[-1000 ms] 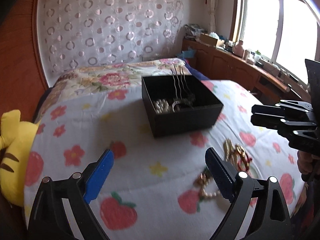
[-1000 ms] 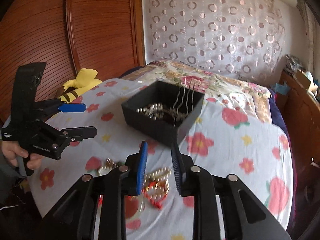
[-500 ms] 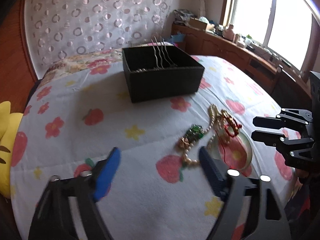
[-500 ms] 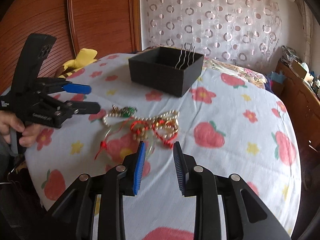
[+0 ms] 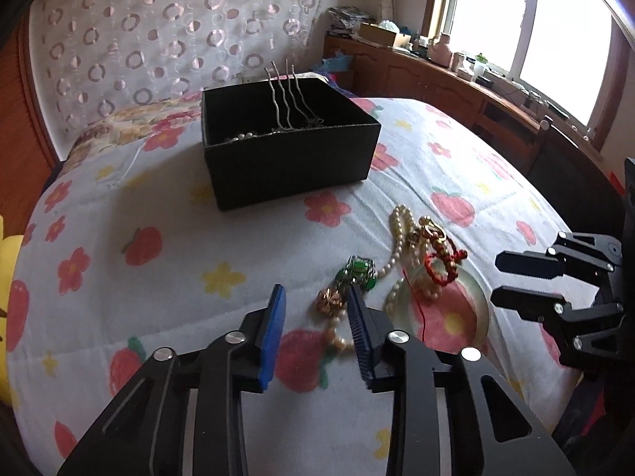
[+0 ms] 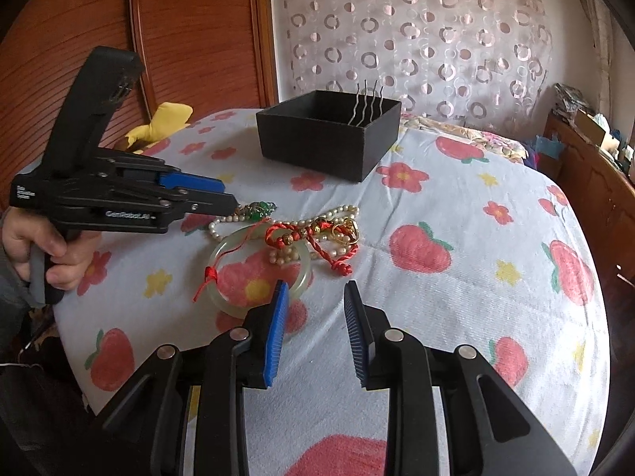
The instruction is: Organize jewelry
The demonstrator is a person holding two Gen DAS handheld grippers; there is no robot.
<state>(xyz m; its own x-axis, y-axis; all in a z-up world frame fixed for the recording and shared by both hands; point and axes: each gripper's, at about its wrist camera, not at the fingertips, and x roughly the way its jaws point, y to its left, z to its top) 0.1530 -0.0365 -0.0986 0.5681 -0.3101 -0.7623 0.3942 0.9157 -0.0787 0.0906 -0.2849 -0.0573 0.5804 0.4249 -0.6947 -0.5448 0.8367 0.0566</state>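
Observation:
A black open box (image 5: 291, 150) stands on the flowered bed cover, holding pearls and wavy metal hairpins (image 5: 285, 95); it also shows in the right wrist view (image 6: 329, 139). A heap of jewelry lies nearer: a pearl necklace (image 5: 399, 234), a green and gold brooch (image 5: 357, 273), a red cord bracelet (image 5: 444, 261) and a pale jade bangle (image 6: 238, 273). My left gripper (image 5: 315, 309) is open, partly closed, just before the brooch, empty. My right gripper (image 6: 315, 309) is open and empty, near the bangle's edge.
A yellow plush toy (image 6: 162, 123) lies at the bed's left edge. A wooden headboard (image 6: 178, 39) and a patterned curtain (image 6: 416, 31) stand behind the bed. A wooden sideboard (image 5: 456, 83) with clutter runs under the window.
Both grippers have moved down and toward the jewelry heap. My left gripper's jaws have narrowed from wide open. My right gripper's jaws have widened a little.

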